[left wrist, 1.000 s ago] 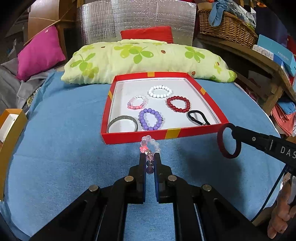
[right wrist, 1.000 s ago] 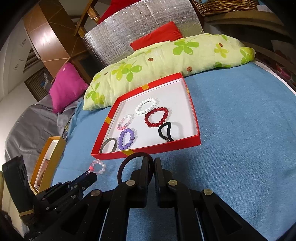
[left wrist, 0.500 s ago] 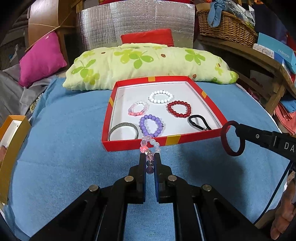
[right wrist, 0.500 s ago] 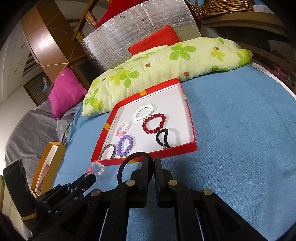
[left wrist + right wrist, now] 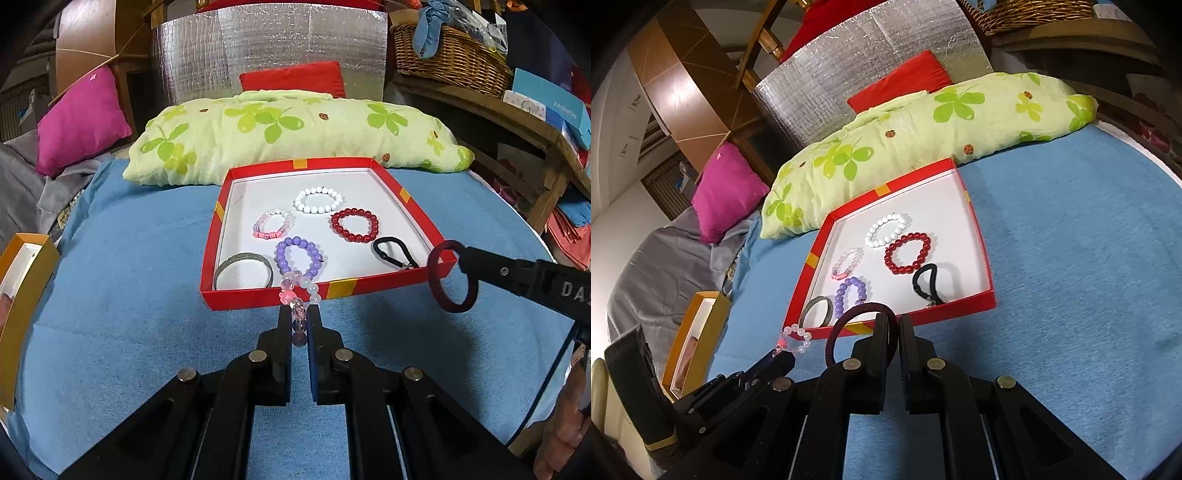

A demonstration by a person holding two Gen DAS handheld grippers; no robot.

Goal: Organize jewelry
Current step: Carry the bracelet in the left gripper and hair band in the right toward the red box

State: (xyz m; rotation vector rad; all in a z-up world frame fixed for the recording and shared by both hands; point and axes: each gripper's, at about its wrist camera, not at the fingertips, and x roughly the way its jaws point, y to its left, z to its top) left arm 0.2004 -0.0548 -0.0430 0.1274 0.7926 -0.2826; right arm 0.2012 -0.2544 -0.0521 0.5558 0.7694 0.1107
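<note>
A red tray (image 5: 369,287) (image 5: 986,258) with a white floor sits on the blue cloth. It holds a white bead bracelet (image 5: 318,200), a red bead bracelet (image 5: 354,224), a pink bracelet (image 5: 273,223), a purple bracelet (image 5: 298,257), a grey bangle (image 5: 243,270) and a black hair tie (image 5: 392,252). My left gripper (image 5: 299,310) is shut on a pink and clear bead bracelet (image 5: 298,291) (image 5: 795,339), just before the tray's front wall. My right gripper (image 5: 894,321) is shut on a dark red hair ring (image 5: 849,325) (image 5: 451,276) at the tray's front right corner.
A green-leaf pillow (image 5: 295,136) lies behind the tray, with a magenta cushion (image 5: 81,122) to the far left. An orange box (image 5: 22,295) stands at the left edge. A wooden shelf with a wicker basket (image 5: 450,59) is at the right.
Both grippers have moved back and up a little from the tray, so the tray looks smaller and farther. Both still hold their pieces.
</note>
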